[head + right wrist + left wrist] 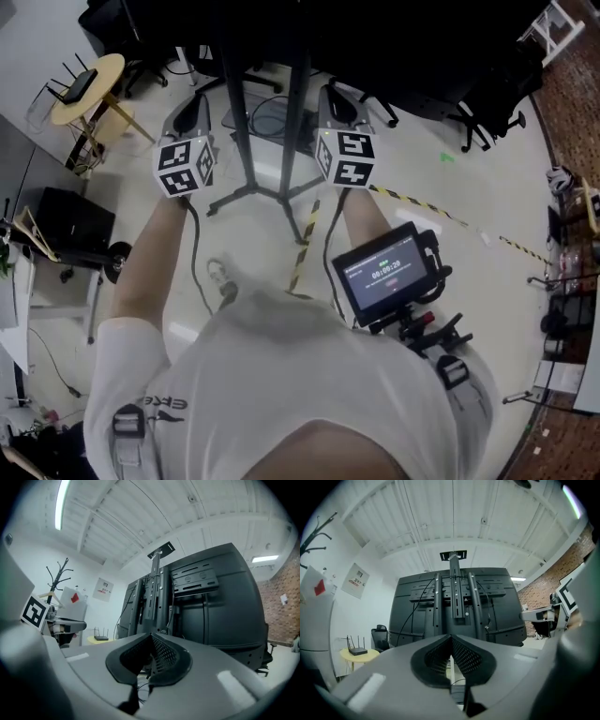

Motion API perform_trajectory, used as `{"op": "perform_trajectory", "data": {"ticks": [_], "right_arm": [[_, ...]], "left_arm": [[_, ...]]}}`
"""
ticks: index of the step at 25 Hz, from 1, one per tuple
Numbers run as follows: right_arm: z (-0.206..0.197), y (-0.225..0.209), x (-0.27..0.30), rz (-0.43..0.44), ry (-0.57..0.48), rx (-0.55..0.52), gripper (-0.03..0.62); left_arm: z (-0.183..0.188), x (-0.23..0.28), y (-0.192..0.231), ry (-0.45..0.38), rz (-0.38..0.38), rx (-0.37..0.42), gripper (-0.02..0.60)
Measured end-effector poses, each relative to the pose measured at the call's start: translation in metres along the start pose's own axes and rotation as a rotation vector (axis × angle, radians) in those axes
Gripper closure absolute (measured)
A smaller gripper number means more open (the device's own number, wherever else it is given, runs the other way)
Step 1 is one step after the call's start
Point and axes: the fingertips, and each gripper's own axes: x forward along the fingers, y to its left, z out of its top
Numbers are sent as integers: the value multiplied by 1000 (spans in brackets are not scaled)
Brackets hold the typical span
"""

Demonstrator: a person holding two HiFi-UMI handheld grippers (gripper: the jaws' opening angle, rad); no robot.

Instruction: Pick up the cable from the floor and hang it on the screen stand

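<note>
Both the left gripper point(451, 637) and the right gripper point(150, 635) are clenched, apparently on nothing, facing the screen stand point(454, 585).

Two tools (left tool point(451, 637), right tool point(151, 636)), one screen stand point(454, 581), one round table point(109, 69), one router point(81, 86).

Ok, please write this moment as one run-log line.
left gripper: shut, empty | right gripper: shut, empty | cable: on floor by screen stand, not hung

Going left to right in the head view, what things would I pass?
Round yellow table → left claw → screen stand → right claw → small timer screen → black office chair.
</note>
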Motion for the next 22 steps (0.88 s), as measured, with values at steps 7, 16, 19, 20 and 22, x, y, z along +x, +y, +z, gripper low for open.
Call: {"op": "perform_trajectory", "data": {"ticks": [7, 16, 19, 20, 22], "right_arm": [[-20, 44, -10, 112, 30, 40, 580], [-32, 107, -40, 211, 51, 70, 580], [-48, 148, -74, 218, 55, 65, 580], [-52, 158, -81, 221, 59, 65, 580], [-58, 173, -93, 224, 69, 63, 580]], "left_arm": [[-19, -44, -8, 45, 19, -22, 578], [-36, -101, 4, 113, 24, -48, 580], [-52, -149, 12, 120, 3, -48, 580], [-56, -160, 13, 124, -3, -49, 580], [-62, -175, 13, 131, -14, -52, 580]]}}
